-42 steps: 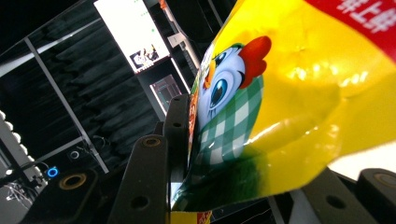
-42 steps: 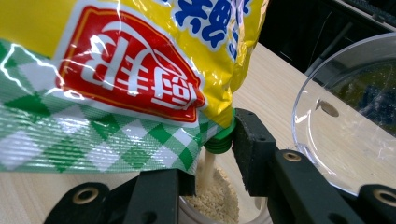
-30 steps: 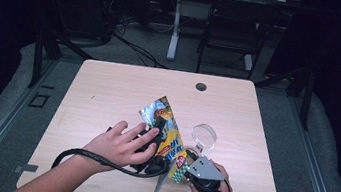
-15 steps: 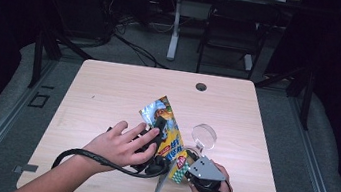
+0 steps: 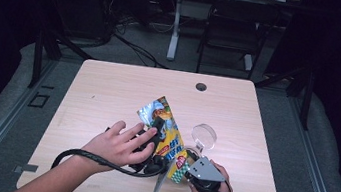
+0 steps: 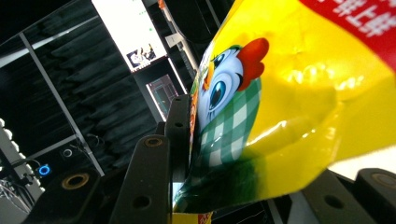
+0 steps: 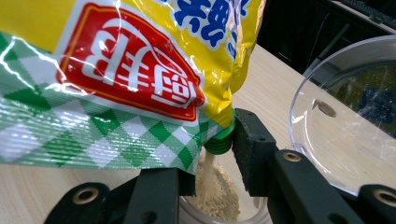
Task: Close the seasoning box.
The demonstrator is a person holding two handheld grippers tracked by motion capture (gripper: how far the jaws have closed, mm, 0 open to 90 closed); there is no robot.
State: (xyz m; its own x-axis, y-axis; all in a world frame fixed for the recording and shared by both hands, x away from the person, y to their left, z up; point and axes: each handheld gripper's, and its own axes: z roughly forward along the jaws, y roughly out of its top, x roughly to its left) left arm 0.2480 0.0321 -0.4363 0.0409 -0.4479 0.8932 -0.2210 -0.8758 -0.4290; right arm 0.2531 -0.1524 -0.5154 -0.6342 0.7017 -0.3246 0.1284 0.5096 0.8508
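A yellow, green-checked bag (image 5: 168,131) is tipped up over the table's front middle. My left gripper (image 5: 154,133), under a hand, is shut on the bag (image 6: 280,93), which is pressed against one of its pads (image 6: 180,130). The bag's green spout (image 7: 218,140) points down, and a thin stream of beige powder (image 7: 208,168) falls into a clear jar (image 7: 219,210). My right gripper (image 7: 212,163) is shut on that jar, one jaw on each side. From above, the right gripper (image 5: 188,168) sits under its grey plate at the bag's lower end.
A clear round dish (image 5: 204,134) lies just right of the bag, close beside the jar (image 7: 345,126). A grey pointed object (image 5: 158,184) rests near the front edge. A dark cable hole (image 5: 201,86) marks the far side of the wooden table (image 5: 108,92).
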